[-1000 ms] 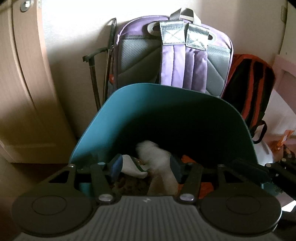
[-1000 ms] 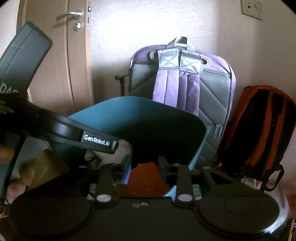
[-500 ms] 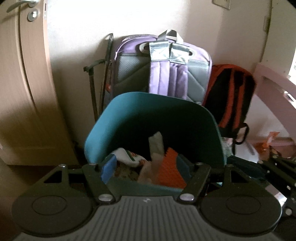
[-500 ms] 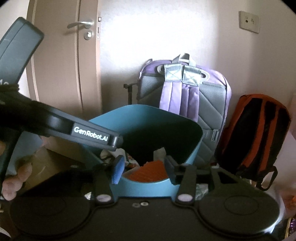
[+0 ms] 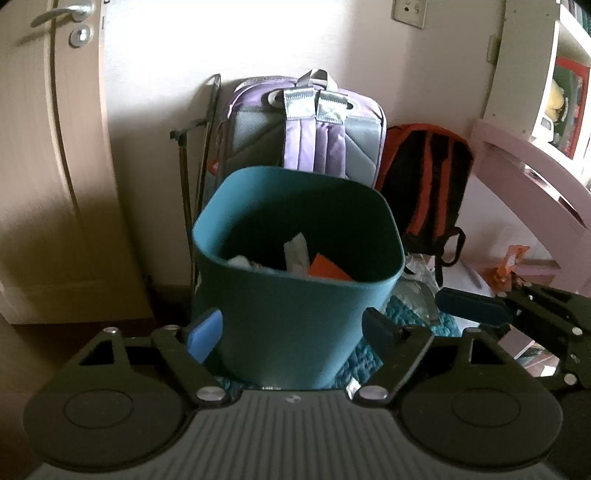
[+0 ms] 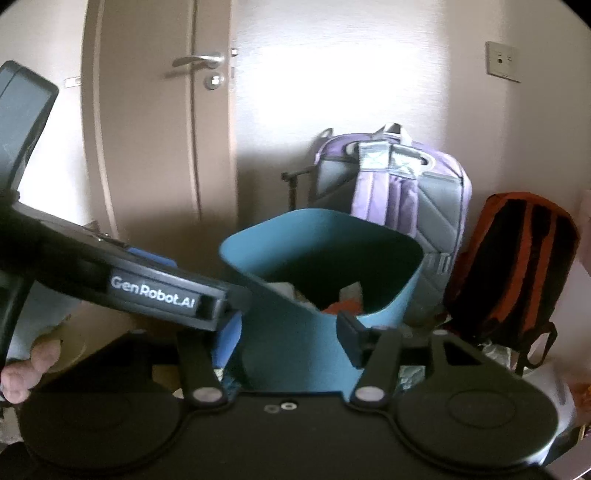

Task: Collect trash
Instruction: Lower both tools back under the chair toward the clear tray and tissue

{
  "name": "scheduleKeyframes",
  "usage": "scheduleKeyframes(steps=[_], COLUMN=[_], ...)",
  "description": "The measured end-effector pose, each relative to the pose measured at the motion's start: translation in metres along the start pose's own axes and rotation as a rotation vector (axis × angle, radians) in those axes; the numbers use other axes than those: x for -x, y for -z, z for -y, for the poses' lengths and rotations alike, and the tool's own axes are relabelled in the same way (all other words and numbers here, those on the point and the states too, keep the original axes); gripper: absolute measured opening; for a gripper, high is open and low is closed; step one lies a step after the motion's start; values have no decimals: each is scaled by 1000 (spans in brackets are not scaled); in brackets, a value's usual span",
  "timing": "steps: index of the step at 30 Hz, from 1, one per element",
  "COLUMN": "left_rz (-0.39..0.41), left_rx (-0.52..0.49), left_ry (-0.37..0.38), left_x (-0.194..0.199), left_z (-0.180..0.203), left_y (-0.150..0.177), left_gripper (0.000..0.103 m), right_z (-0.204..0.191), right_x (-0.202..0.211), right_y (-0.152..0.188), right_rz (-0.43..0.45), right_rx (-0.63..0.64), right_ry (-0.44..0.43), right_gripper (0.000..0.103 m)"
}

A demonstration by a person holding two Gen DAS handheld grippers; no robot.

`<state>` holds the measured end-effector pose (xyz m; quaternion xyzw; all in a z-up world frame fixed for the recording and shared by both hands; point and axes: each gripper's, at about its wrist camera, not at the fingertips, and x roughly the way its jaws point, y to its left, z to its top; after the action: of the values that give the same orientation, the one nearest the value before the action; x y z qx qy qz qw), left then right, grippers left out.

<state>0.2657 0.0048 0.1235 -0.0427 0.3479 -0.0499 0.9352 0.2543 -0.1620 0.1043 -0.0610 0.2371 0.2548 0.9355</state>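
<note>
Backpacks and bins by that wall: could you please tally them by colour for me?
Purple backpack: 1
Orange-and-black backpack: 1
Teal bin: 1
Total: 3

Pale wall [image 5: 258,44] lit bright by sunlight, beige door [image 6: 155,147] with silver lever handle [image 6: 197,61], wall socket [image 5: 408,11], purple backpack [image 5: 314,136] and orange-black backpack [image 5: 424,177] leaning against wall, pink shelving [image 5: 532,155] at right.
</note>
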Motion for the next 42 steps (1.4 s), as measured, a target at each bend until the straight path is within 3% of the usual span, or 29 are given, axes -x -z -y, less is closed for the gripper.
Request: scheduleKeyframes(steps=[7,11,14,24,30,35,42], left_rz=[-27,-37,-54,-276,-378,-503,-602], left_rx=[11,32,58,78,-10,-26,-79], left_ry=[8,-7,-8,-53,-77,-99,-104], left_x=[12,4,-10,-119,-185,-242,-295], left_z=[-24,-44,-62,-135,-162,-188,-212], left_y=[37,59,76,152,200,244,293], left_gripper=[86,102,102,102,102,102,102], right_z=[-24,-34,-41,-60,-78,-97,-131], right_x=[0,-13,-29,-119,-177,-218,-259], right_y=[26,46,65,170,246,304,375], right_rz=[-38,-77,-113,-350,-516,-662,-825], right_rx=[20,18,28,65,109,163,268], right_ry=[-75,-116,-136,-230,-287,-334,-442], right_gripper=[58,58,58,59,59,58,58])
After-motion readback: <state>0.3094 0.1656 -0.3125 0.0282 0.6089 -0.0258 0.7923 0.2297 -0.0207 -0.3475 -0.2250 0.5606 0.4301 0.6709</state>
